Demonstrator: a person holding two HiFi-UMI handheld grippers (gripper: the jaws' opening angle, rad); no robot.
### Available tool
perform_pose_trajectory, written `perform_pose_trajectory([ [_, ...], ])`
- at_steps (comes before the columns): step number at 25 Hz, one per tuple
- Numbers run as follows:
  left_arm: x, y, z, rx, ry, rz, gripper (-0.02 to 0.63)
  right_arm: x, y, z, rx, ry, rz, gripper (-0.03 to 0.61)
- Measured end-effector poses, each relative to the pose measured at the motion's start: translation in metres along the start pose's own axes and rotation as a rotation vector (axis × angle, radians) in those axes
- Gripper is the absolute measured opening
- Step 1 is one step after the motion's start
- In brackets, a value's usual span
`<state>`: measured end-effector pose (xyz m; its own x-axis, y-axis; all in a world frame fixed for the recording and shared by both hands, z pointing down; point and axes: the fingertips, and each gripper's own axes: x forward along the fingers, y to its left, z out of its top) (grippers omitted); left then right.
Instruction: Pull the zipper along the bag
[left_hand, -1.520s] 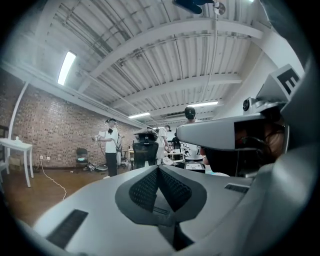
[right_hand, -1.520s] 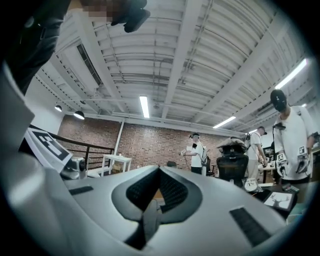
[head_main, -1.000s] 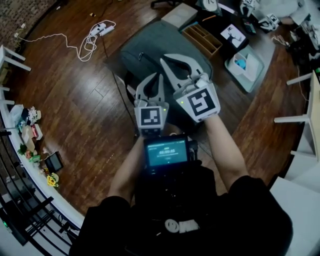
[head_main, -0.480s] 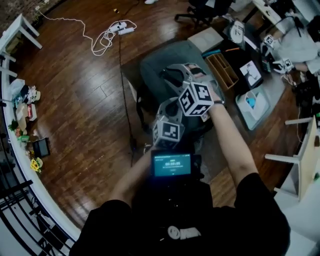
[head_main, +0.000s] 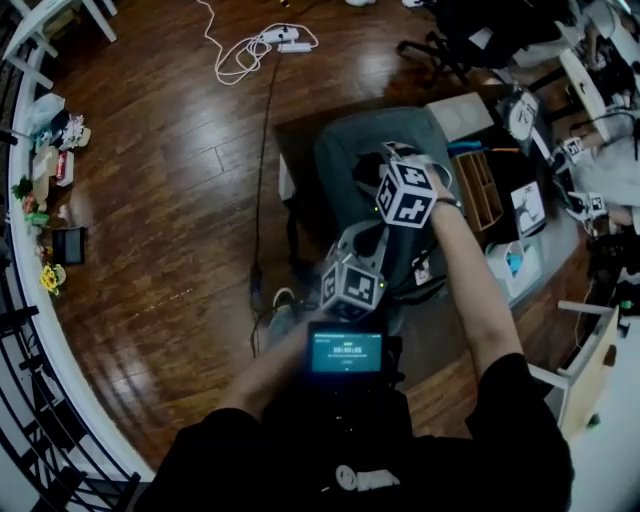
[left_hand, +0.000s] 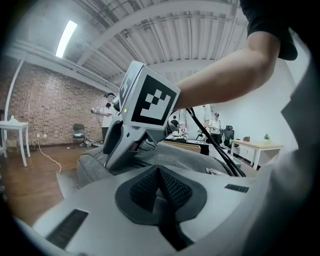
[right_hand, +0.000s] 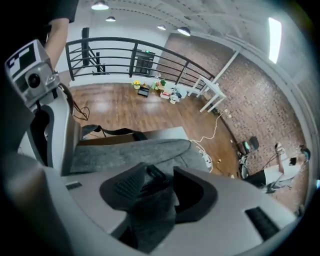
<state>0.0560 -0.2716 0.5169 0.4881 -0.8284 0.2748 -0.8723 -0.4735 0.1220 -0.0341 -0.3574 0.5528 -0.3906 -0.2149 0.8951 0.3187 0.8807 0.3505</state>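
Fabric of the grey bag (right_hand: 131, 150) lies between the right gripper's (right_hand: 159, 181) opening jaws, pads off it; the left gripper (left_hand: 159, 172), jaws together, hovers over the bag.

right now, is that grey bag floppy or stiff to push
Probably soft: fabric of the grey bag bunches between the opening jaws of the right gripper. Likely holds shape; its top edge stands straight. Felt-like, so hardly slippery.
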Motion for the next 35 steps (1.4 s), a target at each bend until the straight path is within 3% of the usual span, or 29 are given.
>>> perform_pose_trajectory([
  [4,0.003,0.002,-0.002,-0.008,0.005,0.006,-0.002,0.006,0.008,0.0,-0.113,0.036,0.128,0.172],
  [7,0.006,0.004,-0.003,-0.006,0.007,0.01,-0.002,0.013,0.009,-0.005,-0.099,0.11,0.229,0.172],
  [12,0.003,0.009,-0.004,-0.022,0.009,0.024,-0.002,0.013,0.011,-0.007,-0.101,0.136,0.268,0.168],
  [15,0.0,0.014,-0.003,-0.036,0.002,0.036,-0.002,0.008,0.011,-0.002,-0.146,0.098,0.241,0.133],
  [23,-0.005,0.017,0.003,-0.037,-0.013,0.043,-0.002,-0.008,-0.003,0.004,-0.006,-0.022,0.087,0.092],
  [28,-0.006,0.014,0.0,-0.036,-0.011,0.038,-0.002,-0.023,-0.028,0.003,0.03,-0.045,-0.142,0.077],
  [29,-0.005,0.013,-0.001,-0.036,-0.01,0.039,-0.002,-0.025,-0.034,-0.002,0.032,-0.027,-0.184,0.003],
  [32,-0.005,0.011,-0.002,-0.036,-0.007,0.036,-0.002,-0.023,-0.035,-0.02,0.128,-0.018,-0.196,0.005],
  [35,-0.008,0.009,-0.002,-0.035,-0.002,0.031,-0.002,-0.024,-0.026,-0.013,0.108,-0.041,-0.194,0.032],
])
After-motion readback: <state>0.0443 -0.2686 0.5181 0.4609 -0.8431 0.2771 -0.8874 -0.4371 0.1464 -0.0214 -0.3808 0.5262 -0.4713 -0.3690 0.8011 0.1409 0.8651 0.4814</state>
